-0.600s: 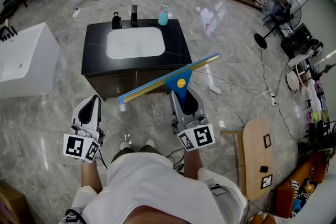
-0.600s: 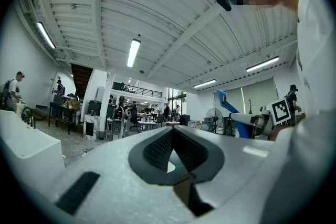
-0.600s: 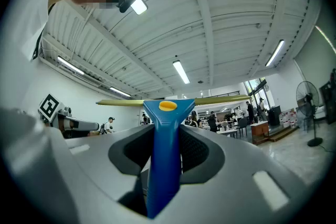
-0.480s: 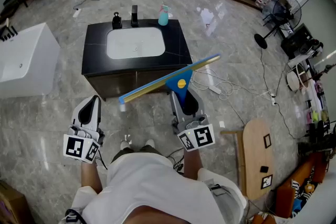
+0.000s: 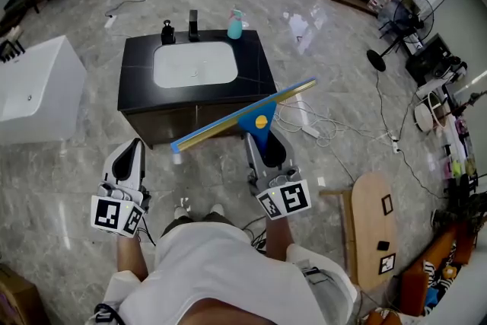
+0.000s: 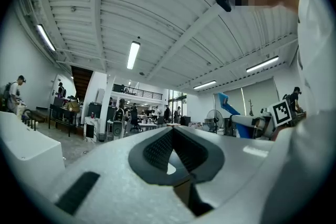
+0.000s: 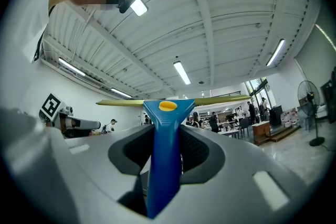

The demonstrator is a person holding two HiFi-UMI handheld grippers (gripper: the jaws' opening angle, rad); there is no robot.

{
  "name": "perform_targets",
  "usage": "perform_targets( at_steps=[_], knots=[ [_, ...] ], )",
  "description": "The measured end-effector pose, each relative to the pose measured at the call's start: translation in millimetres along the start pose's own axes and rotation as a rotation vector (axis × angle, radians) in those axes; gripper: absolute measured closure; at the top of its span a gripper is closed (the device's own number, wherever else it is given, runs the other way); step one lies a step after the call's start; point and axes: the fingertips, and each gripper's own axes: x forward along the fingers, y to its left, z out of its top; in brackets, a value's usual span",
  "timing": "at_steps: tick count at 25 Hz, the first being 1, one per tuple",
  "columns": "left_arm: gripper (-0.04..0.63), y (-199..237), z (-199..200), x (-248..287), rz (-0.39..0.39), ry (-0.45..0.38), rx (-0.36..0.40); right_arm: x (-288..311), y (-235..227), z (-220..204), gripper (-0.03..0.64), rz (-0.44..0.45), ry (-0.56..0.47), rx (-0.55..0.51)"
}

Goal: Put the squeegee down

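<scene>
Right gripper (image 5: 262, 137) (image 7: 167, 150) was found pinching the blue handle of the squeegee (image 5: 256, 119) (image 7: 163, 128), with a pad pressed against each side of the handle. Left gripper (image 5: 136, 144) (image 6: 171, 135) was level beside it. Its jaws were pressed together and nothing was between them.

Location: the squeegee was held in the air in front of the person, over the floor and near the front edge of the black vanity (image 5: 257, 72). It did not appear to rest on any surface. The blade lay crosswise, its left end lower and nearer the person, its right end reaching toward the vanity's right corner.

Appearance: the handle was blue and widened into a triangular neck bearing a yellow round button. Above the neck ran a long, thin yellowish bar, edged blue in the head view.

Handling, as judged: the item was likely light and stiff in handle and bar, with a softer wiping edge (not confirmed from these views). The smooth plastic could have pivoted between the pads, because the long bar gives leverage. The handle below the neck, where the grip sat, was the sound place to hold. The wiping edge seemed the part most easily deformed if set down hard.
</scene>
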Motion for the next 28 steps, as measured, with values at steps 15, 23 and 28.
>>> perform_targets(
  at_steps=[15,23,28],
  knots=[
    [0.589,-10,-13,13,0.001,0.017,-0.005,4,-16,-11,0.468,0.020,0.006,0.026],
    [0.589,-25,-17,47,0.033,0.014,-0.002,10,-59,-18,0.468,0.043,0.004,0.050],
    [0.589,-39,-22,74,0.022,0.016,0.005,16,-89,-21,0.468,0.040,-0.007,0.067]
  ],
)
